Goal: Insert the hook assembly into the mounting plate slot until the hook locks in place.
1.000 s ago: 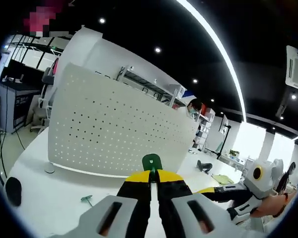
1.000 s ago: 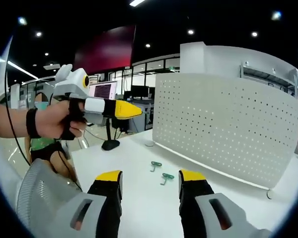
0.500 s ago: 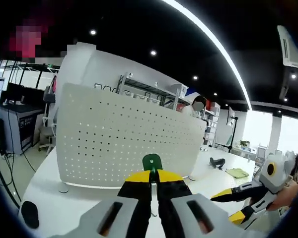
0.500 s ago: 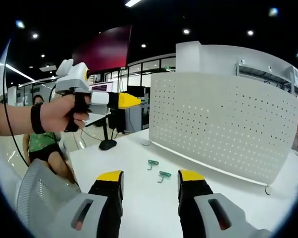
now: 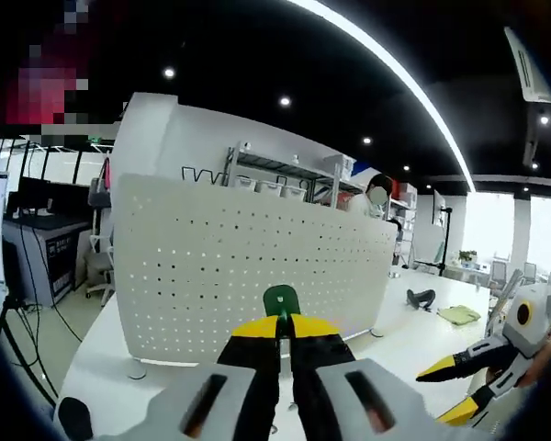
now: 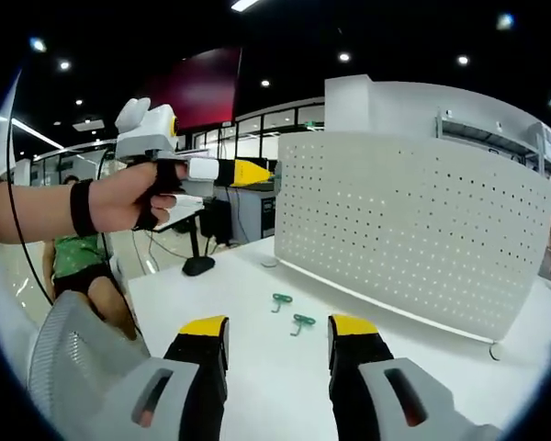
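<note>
My left gripper (image 5: pixel 284 323) is shut on a green hook (image 5: pixel 280 299), whose rounded top shows just above the yellow tips. Ahead of it stands the white perforated mounting plate (image 5: pixel 248 266), upright on the white table (image 5: pixel 101 367). In the right gripper view the left gripper (image 6: pixel 248 172), held by a hand, points at the left edge of the plate (image 6: pixel 413 239). My right gripper (image 6: pixel 277 326) is open over the table (image 6: pixel 257 386), nothing between its fingers. Two loose green hooks (image 6: pixel 282 300) (image 6: pixel 302 322) lie on the table just beyond it.
A black mouse-like object (image 6: pixel 199 267) sits near the table's far left edge. People stand in the background behind the plate (image 5: pixel 376 197) and at left (image 6: pixel 78 257). The right gripper (image 5: pixel 477 367) enters the left gripper view at lower right. Shelving and desks lie beyond.
The left gripper with the hook has moved closer to the plate's left edge and risen slightly. The right gripper stays open and still over the table.
</note>
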Action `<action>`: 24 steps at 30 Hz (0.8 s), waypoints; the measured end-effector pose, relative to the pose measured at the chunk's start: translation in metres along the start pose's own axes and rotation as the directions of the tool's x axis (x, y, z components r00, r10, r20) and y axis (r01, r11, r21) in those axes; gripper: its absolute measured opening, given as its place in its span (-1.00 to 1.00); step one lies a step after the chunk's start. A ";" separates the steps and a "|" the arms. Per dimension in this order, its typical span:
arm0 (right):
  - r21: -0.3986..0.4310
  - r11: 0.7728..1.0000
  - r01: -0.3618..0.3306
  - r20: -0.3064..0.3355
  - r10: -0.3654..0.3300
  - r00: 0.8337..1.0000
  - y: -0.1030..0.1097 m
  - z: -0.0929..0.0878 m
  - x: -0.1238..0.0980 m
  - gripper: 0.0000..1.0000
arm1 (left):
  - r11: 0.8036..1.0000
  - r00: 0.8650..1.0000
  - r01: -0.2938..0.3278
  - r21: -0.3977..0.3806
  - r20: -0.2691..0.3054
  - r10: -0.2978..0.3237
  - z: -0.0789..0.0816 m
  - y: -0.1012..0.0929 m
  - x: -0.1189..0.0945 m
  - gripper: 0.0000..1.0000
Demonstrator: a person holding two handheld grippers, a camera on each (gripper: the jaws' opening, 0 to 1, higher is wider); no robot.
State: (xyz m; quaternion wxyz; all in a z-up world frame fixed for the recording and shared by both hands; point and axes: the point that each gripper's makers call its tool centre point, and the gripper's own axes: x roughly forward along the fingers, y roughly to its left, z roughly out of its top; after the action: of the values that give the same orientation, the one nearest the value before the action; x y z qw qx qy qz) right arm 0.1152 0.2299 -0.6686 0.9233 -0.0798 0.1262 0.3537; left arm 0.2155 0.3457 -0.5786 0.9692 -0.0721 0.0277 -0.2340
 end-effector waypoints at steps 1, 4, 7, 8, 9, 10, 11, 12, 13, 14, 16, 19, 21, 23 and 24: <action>-0.003 1.000 0.000 -0.001 0.000 1.000 0.000 0.000 0.000 -0.13 | 1.000 1.000 -0.001 0.004 -0.001 0.001 0.000 0.001 0.001 -0.96; -0.004 1.000 -0.001 -0.006 0.001 1.000 0.000 -0.002 0.000 -0.14 | 1.000 1.000 -0.007 0.001 -0.006 0.007 0.000 0.004 0.004 -0.96; 0.007 1.000 -0.001 -0.007 0.001 1.000 -0.001 -0.003 -0.002 -0.14 | 1.000 1.000 -0.016 0.004 -0.008 0.016 0.000 0.007 0.006 -0.96; 0.006 1.000 0.001 -0.005 -0.001 1.000 -0.002 -0.003 -0.002 -0.14 | 1.000 1.000 -0.019 0.005 -0.007 0.019 0.000 0.008 0.007 -0.96; 0.003 1.000 0.003 -0.004 -0.003 1.000 -0.002 -0.003 -0.003 -0.14 | 1.000 1.000 -0.022 0.008 -0.006 0.022 0.001 0.008 0.008 -0.96; 0.005 1.000 0.003 -0.006 -0.003 1.000 -0.002 -0.003 -0.003 -0.14 | 1.000 1.000 -0.026 0.014 -0.004 0.026 0.002 0.009 0.009 -0.96; 0.008 1.000 0.002 -0.007 -0.002 1.000 -0.002 -0.004 -0.004 -0.14 | 0.999 1.000 -0.031 0.020 0.000 0.031 0.002 0.010 0.010 -0.96; 0.007 1.000 0.003 -0.006 -0.003 1.000 -0.002 -0.004 -0.004 -0.14 | 0.999 0.999 -0.033 0.020 0.001 0.033 0.004 0.011 0.011 -0.96; 0.004 1.000 0.006 -0.006 -0.006 1.000 -0.003 -0.004 -0.005 -0.14 | 0.999 0.999 -0.037 0.027 0.001 0.037 0.004 0.012 0.012 -0.96; 0.004 1.000 0.006 -0.007 -0.006 1.000 -0.003 -0.004 -0.005 -0.13 | 0.998 0.999 -0.040 0.043 0.001 0.040 0.006 0.012 0.014 -0.96; 0.008 1.000 0.006 -0.006 -0.006 1.000 -0.003 -0.004 -0.006 -0.13 | 0.998 0.999 -0.040 0.046 0.001 0.040 0.008 0.013 0.016 -0.96; 0.011 1.000 0.009 -0.005 -0.009 1.000 -0.004 -0.004 -0.007 -0.13 | 0.997 0.999 -0.049 0.067 0.003 0.049 0.010 0.014 0.019 -0.96; 0.018 1.000 0.014 -0.006 -0.014 1.000 -0.004 -0.006 -0.007 -0.13 | 0.994 0.998 -0.058 0.087 0.005 0.058 0.011 0.015 0.021 -0.96; 0.021 1.000 0.016 -0.001 -0.016 1.000 -0.004 -0.005 -0.007 -0.13 | 0.994 0.998 -0.058 0.089 0.002 0.058 0.011 0.016 0.023 -0.96; 0.020 1.000 0.017 0.001 -0.017 1.000 -0.005 -0.005 -0.007 -0.13 | 0.993 0.998 -0.059 0.098 0.003 0.059 0.012 0.015 0.024 -0.96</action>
State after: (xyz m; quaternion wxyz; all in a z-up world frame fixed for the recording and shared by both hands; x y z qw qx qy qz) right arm 0.1121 0.2206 -0.6709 0.9271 -0.0714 0.1284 0.3447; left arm 0.2445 0.3501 -0.5698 0.9780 -0.0236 0.0182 -0.2064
